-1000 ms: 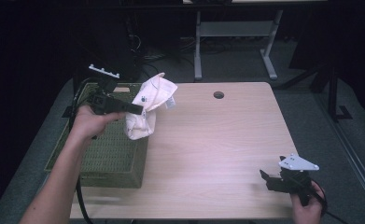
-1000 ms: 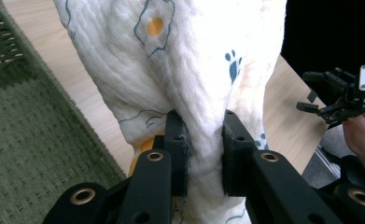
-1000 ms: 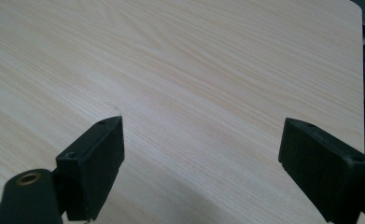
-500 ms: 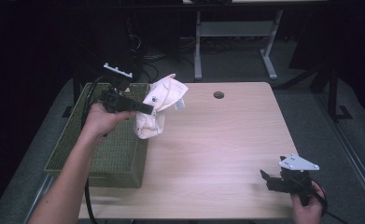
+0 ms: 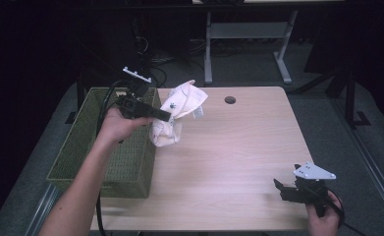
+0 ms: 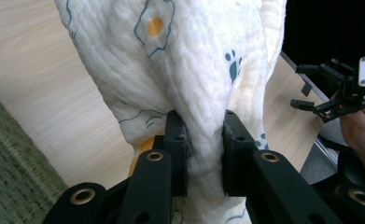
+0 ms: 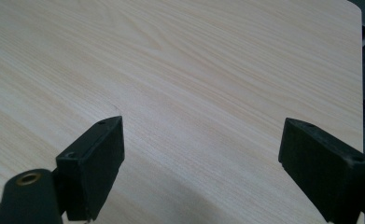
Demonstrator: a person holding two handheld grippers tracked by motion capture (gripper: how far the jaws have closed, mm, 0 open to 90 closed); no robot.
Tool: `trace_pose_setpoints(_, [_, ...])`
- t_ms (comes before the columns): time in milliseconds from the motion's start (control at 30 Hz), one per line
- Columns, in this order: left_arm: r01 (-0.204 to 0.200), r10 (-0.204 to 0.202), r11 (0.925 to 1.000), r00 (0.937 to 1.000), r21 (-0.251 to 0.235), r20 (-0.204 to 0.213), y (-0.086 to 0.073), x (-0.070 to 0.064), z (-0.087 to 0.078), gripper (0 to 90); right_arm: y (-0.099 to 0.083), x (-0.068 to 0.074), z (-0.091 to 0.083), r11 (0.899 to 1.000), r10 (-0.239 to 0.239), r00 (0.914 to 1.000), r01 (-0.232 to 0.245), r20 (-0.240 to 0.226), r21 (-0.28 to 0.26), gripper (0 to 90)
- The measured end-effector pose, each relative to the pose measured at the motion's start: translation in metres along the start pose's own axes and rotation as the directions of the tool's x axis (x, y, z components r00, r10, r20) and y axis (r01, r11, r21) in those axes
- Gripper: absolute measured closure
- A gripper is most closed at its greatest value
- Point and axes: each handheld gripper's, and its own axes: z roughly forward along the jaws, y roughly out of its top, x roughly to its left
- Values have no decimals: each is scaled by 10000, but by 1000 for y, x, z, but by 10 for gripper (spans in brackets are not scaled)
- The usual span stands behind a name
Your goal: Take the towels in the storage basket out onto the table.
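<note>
A white cloth (image 5: 177, 115) with small printed paw marks and yellow spots hangs bunched above the table's left side, next to a green woven basket (image 5: 81, 157). My left gripper (image 5: 166, 118) is shut on the cloth; in the left gripper view the jaws pinch a thick fold of the cloth (image 6: 189, 70), with my left gripper (image 6: 204, 154) squeezing it from both sides. My right gripper (image 5: 280, 187) rests low at the table's near right corner. In the right gripper view, my right gripper (image 7: 201, 154) stands open over bare wood.
The wooden table (image 5: 238, 162) has a small round hole (image 5: 230, 100) near its far edge. The green basket stands at the table's left edge. A metal stand (image 5: 248, 34) and cables lie on the dark floor behind.
My left gripper has lifted the cloth and carried it a little farther from the person and rightward. The right gripper has stayed put.
</note>
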Motion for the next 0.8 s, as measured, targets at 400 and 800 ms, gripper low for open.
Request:
trace_pose_setpoints(400, [-262, 258, 9994, 9995, 208, 202, 7, -10, 18, 753, 0, 0, -1, 9999, -80, 10000, 80, 26, -77, 139])
trace_pose_setpoints(800, [-564, 540, 9972, 9972, 484, 509, 15, -21, 41, 752, -1, -2, -3, 10000, -50, 10000, 51, 59, -84, 139])
